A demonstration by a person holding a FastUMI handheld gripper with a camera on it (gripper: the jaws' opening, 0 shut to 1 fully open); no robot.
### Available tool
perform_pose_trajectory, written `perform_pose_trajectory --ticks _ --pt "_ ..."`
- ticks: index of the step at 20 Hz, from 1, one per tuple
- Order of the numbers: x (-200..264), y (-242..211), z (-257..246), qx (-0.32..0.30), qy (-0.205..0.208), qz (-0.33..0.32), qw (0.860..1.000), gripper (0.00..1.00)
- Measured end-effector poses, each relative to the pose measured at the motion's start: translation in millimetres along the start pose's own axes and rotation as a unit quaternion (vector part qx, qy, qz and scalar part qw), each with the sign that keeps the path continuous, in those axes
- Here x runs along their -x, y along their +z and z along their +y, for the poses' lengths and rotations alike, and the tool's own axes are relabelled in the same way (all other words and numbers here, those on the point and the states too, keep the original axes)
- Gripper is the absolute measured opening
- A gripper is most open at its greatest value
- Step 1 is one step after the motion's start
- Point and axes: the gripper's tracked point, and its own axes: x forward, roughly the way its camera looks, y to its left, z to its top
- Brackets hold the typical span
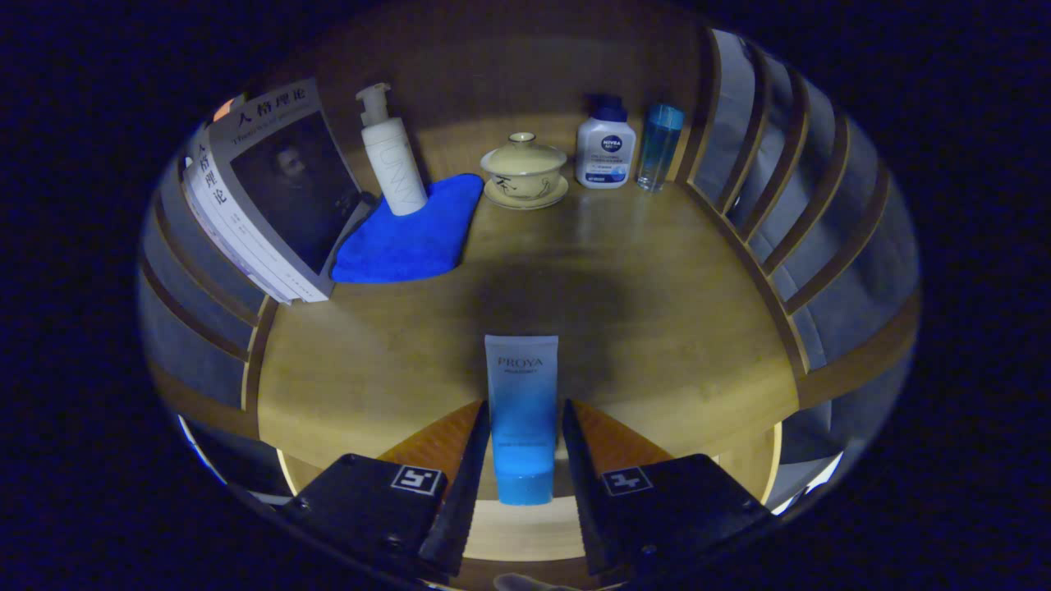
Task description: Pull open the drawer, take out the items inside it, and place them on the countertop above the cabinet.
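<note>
Tongs (523, 460) at the near rim: my two fingers flanked a tube (521, 410), one on each long side, and looked to be pinching it, though whether both pressed firmly I could not be certain. It stood cap-down, its cap hanging between the fingertips and its flat crimped end pointing away from me over the worktop (640, 279).

Worktop, middle ground: bare wood, shadowed just beyond the tube. Far ground, along the back wall: a book (271, 189) leaning upright, a blue cloth (402, 238) beside it with a white pump bottle (392, 160) standing on its far corner, then a lidded cup (524, 172) on its saucer, a white bottle (605, 148) with a dark cap, and a blue glass (659, 146) just beside that bottle. Slatted side panels (788, 205) rose beyond both side edges.

Step in hand, as I judged it: the placing step, with the tube carried above the cabinet's near edge. I could not say whether the tube rested on the wood or hung above it. The drawer lay outside what I could see, so I could not tell what remained inside.

Next move, by my estimate: carry the tube forward onto the open wood, well short of the back row, lower it until it lay or stood steady, then spread the fingers and draw straight back so the cap was not dragged.
</note>
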Motion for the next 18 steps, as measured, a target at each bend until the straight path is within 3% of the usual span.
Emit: perform_pose_trajectory --ticks 8,18 --pt "30.1 -9.8 13.1 0.011 0.015 -0.027 0.999 0.58" --pt "65.7 -73.4 16.3 0.031 0.038 -0.07 0.996 0.62"
